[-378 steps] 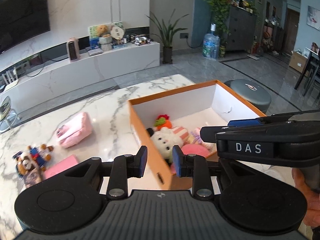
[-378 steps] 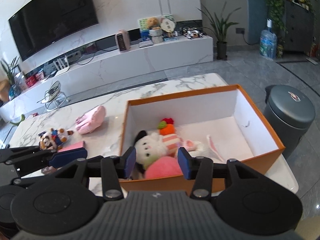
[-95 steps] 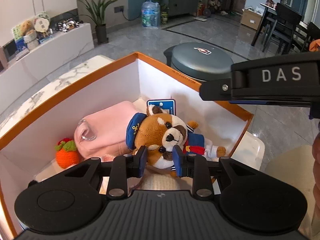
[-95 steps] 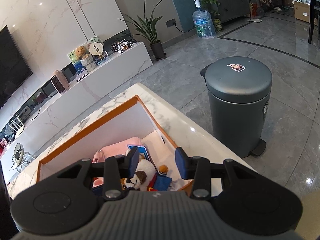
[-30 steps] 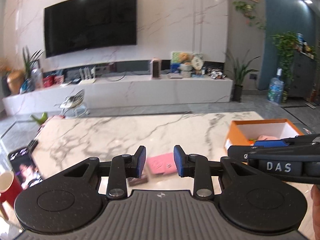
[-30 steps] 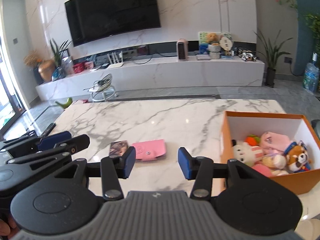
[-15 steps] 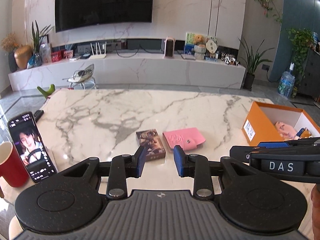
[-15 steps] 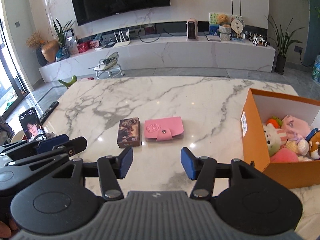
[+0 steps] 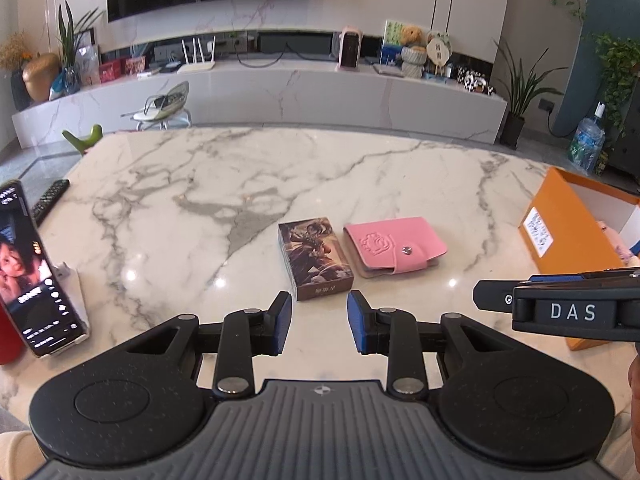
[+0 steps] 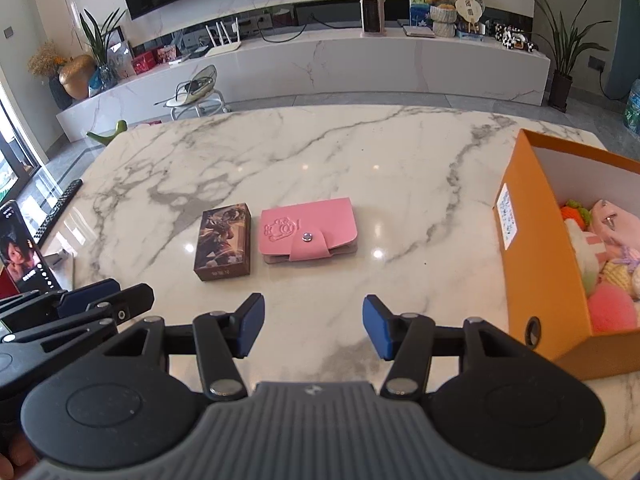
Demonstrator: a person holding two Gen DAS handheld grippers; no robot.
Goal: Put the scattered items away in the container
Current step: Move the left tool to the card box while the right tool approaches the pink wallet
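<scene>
Right gripper (image 10: 313,330) empty, jaws parted wide; left gripper (image 9: 319,322) narrow, empty. Both approach the brown printed card box (image 10: 224,242), flat pink snap wallet (image 10: 308,230) just beside it, orange cardboard container (image 10: 532,280) well right. Next: straddle, then close.

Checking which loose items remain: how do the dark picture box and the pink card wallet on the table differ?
The dark picture box is a rigid block printed with artwork; the pink card wallet is soft, plain pink with an embossed motif and a snap tab. The box lies lengthwise away from the camera, the wallet crosswise. The box is to the wallet's left, farther from the orange container. Both lie flat on the marble table, untouched.
</scene>
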